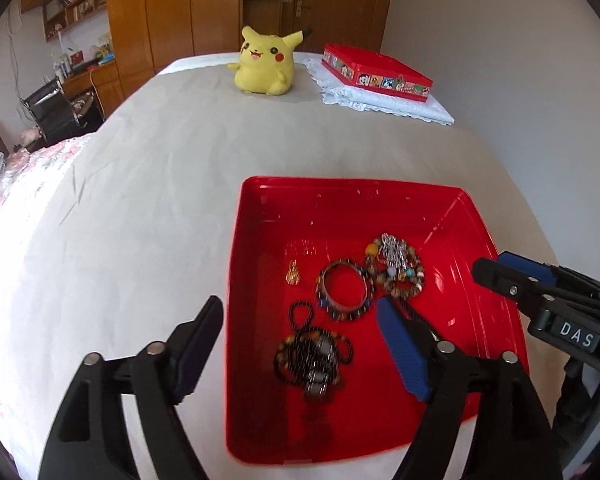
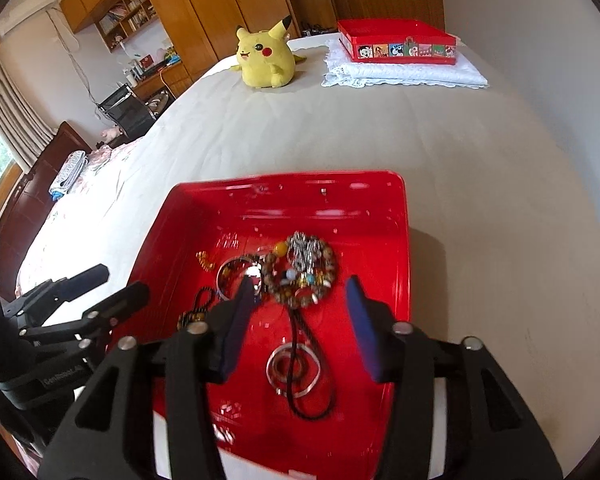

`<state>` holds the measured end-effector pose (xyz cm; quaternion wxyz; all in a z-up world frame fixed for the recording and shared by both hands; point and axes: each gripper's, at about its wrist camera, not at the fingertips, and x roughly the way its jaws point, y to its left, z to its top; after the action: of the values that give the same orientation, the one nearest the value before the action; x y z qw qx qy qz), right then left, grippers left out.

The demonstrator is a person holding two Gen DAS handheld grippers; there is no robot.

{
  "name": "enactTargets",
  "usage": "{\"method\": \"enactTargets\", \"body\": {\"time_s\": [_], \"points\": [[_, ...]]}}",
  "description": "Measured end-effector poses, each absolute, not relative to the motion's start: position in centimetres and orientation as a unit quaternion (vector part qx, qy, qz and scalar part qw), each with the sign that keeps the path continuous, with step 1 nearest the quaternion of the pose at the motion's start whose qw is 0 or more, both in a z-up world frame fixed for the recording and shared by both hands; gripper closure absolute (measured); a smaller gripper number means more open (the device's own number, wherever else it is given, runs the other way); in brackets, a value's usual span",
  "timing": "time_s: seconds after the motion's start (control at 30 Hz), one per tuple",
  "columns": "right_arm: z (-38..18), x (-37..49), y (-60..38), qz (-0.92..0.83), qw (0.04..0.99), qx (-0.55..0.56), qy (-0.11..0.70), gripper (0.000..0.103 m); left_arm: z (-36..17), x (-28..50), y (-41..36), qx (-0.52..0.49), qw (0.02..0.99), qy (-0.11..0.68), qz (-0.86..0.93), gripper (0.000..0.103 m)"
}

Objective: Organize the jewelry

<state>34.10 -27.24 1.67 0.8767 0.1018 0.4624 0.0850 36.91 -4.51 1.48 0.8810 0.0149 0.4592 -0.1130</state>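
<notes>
A red tray [image 1: 260, 240] lies on the bed and holds the jewelry. In it are a black beaded necklace [image 1: 312, 356], a bangle [image 1: 346, 292], a heap of beaded bracelets [image 1: 396, 266] and a small gold piece [image 1: 294, 276]. My left gripper [image 1: 300, 308] hangs open above the tray's left side, touching nothing. In the right wrist view, my right gripper [image 2: 300, 286] is open above a silver ring pendant on a black cord [image 2: 294, 368], with the bracelet heap [image 2: 304, 268] just beyond its tips. Neither gripper holds anything.
A yellow plush toy [image 1: 264, 64] sits at the far end of the bed. Beside it a red picture tin [image 1: 376, 72] rests on a folded white lace cloth [image 1: 400, 106]. The bed's edge drops off at left toward a floral cover [image 1: 16, 184]. Wooden wardrobes stand behind.
</notes>
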Motion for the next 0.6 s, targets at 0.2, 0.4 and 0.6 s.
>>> {"method": "enactTargets", "body": {"time_s": [0.2, 0.4, 0.6], "points": [[2.1, 31.0, -26.7, 0.092, 0.880, 0.093, 0.457, 0.034, 1.8, 33.4, -3.8, 0.023, 0.888, 0.449, -0.100, 0.014], [2.8, 28.4, -26.2, 0.094, 0.885, 0.088, 0.447, 0.025, 2.3, 30.5, -3.5, 0.037, 0.900, 0.427, -0.076, 0.013], [3.5, 25.8, -25.8, 0.085, 0.896, 0.073, 0.429, 0.011, 2.7, 27.7, -3.3, 0.033, 0.905, 0.416, -0.082, 0.010]]}}
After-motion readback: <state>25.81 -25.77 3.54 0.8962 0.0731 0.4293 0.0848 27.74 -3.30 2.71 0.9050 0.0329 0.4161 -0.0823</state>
